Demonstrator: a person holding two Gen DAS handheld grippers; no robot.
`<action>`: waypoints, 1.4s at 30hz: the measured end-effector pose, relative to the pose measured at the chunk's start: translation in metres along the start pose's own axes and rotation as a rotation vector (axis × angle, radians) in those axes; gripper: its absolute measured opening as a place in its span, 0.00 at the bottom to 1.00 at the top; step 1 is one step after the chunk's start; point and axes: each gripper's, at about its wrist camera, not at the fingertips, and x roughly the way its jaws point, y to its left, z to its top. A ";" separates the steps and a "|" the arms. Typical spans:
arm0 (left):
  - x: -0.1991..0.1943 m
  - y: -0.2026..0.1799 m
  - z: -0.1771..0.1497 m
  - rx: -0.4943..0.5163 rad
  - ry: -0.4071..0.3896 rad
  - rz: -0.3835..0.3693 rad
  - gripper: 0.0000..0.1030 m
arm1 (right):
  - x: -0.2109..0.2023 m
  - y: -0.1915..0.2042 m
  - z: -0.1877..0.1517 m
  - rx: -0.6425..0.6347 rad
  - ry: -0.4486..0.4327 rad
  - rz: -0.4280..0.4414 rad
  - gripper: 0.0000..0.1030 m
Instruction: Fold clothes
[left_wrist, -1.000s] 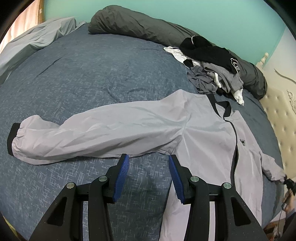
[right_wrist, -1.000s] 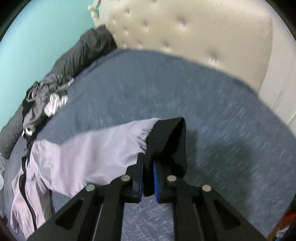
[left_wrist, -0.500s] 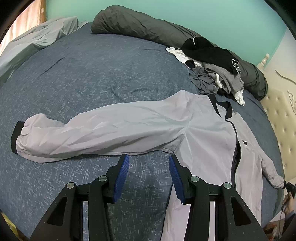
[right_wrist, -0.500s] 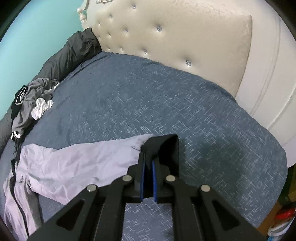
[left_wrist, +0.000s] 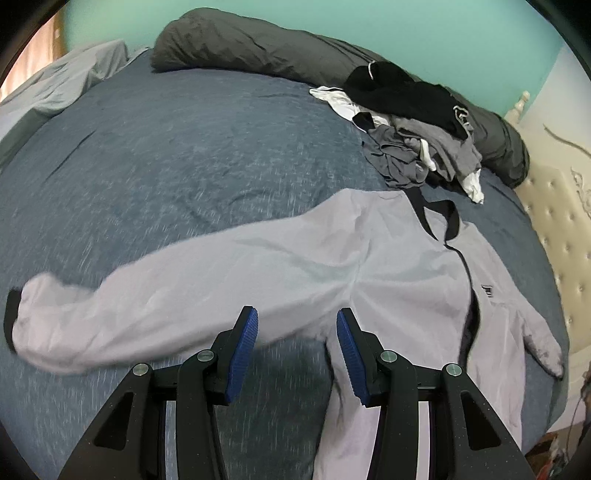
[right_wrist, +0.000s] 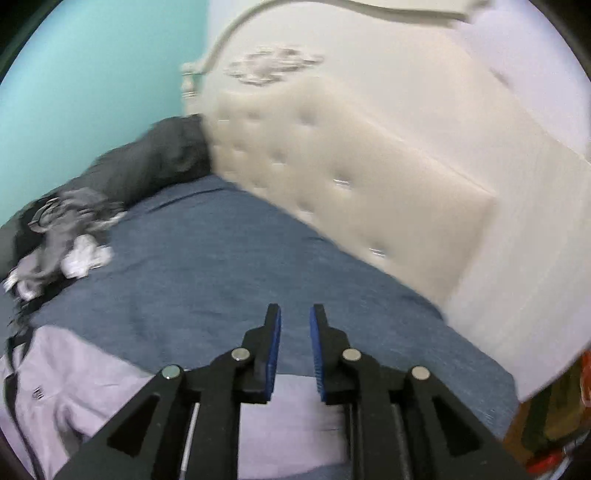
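Jacket (left_wrist: 388, 280), pale grey with black collar and cuffs, lies spread face up on the blue bed cover (left_wrist: 166, 166), one sleeve stretched out sideways. Left gripper (left_wrist: 297, 328) hovers over the sleeve's underarm, jaws wide apart and empty. Right gripper (right_wrist: 294, 325) hangs above the other sleeve, jaws parted, holding nothing. A heap of clothes (left_wrist: 413, 125) sits near the collar, against a dark rolled duvet (left_wrist: 240, 44) by the padded headboard (right_wrist: 351, 192).

Jacket (left_wrist: 388, 273): thin pale-lilac woven cloth, faint sheen, finely creased; black matt knit collar. Bed (left_wrist: 184, 155) cover: blue heathered cloth, matt. Headboard (right_wrist: 332, 177): cream tufted upholstery, smooth. Left gripper (left_wrist: 297, 347): black matt plastic, blue ribbed pads (left_wrist: 243, 350), bright metal pins.
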 end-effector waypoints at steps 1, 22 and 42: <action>0.009 -0.004 0.009 0.017 0.007 -0.001 0.47 | 0.005 0.012 0.001 -0.014 0.013 0.041 0.35; 0.187 -0.092 0.139 0.239 0.118 -0.073 0.80 | 0.138 0.403 -0.041 -0.511 0.367 0.568 0.51; 0.241 -0.107 0.126 0.398 0.178 -0.091 0.10 | 0.212 0.498 -0.073 -0.737 0.424 0.550 0.49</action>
